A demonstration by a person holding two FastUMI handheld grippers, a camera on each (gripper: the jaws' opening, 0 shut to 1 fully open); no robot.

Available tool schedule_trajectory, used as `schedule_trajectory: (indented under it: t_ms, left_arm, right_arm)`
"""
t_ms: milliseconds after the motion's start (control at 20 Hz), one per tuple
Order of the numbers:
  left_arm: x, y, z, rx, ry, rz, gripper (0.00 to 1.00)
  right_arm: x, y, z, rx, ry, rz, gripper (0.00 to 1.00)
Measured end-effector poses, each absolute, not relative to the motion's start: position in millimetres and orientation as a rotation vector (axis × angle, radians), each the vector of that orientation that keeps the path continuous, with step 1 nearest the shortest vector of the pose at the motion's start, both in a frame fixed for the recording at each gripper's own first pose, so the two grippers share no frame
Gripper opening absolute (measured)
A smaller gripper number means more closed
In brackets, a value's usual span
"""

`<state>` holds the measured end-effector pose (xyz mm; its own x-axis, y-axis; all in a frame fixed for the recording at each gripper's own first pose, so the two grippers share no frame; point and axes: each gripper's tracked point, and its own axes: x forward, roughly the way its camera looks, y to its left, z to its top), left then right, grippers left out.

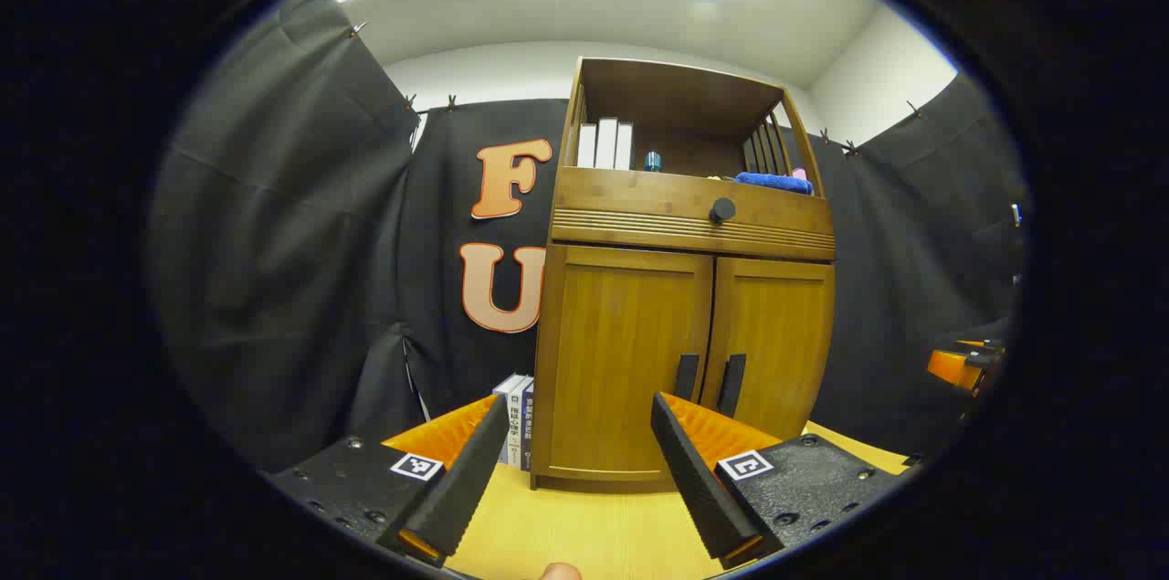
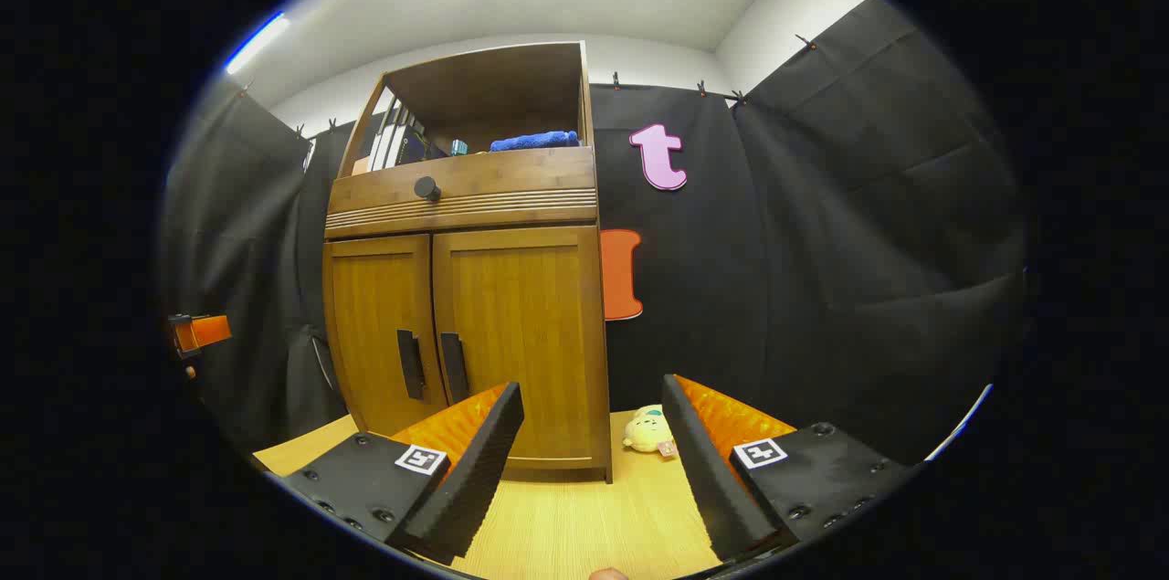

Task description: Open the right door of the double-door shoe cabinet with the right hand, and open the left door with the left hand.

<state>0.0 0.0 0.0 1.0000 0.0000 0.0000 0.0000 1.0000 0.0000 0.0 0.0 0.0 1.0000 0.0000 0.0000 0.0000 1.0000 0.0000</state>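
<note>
Both doors of the shoe cabinet (image 1: 685, 352) stand shut, and neither step of the task has begun. The cabinet rests on the pale wooden table (image 1: 584, 534), well apart from both of my tongs. My left tongs (image 1: 571, 479) are spread wide and hold nothing; they look toward the left door (image 1: 621, 361). My right tongs (image 2: 594, 461) are likewise wide open and empty, aimed a little to the right of the right door (image 2: 521, 333), toward the booth wall.

Where to take hold: each door carries a dark vertical handle at its inner edge, the left handle (image 1: 686, 376) and the right handle (image 2: 454, 367) standing just beside each other at the centre seam. Since the two sit so close, the fingers should, in my judgement, close across one bar only, from its sides.

How it will handle: the doors look like rigid wooden panels hinged at the outer edges, so each should swing outward on an arc rather than pull straight (the pull must follow that arc). The handles appear stiff and smooth, possibly slippery. The cabinet looks heavy enough to stay put, though a hard tug might shift it.
</note>
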Motion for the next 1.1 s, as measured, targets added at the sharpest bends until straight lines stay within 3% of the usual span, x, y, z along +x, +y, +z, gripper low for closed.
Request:
schedule_trajectory:
  t_ms: [250,350,700,750,1100]
  left_arm:
    - [-1,-4,-2,0.010,0.018,-0.022,0.92]
    - [-3,-8,0,0.007,0.021,-0.040,0.92]
    - [-1,-13,5,0.023,0.003,-0.058,0.92]
    - [-1,-13,7,0.024,0.002,-0.059,0.92]
    - [0,-17,4,0.024,0.007,-0.078,0.92]
  right_arm:
    - [3,0,-2,0.012,0.011,0.002,0.94]
    - [4,0,-1,0.013,0.009,0.000,1.00]
    - [2,0,0,0.001,0.003,-0.007,1.00]
    - [3,0,1,0.002,0.003,-0.009,0.94]
    - [6,-1,0,0.008,0.002,-0.020,0.98]
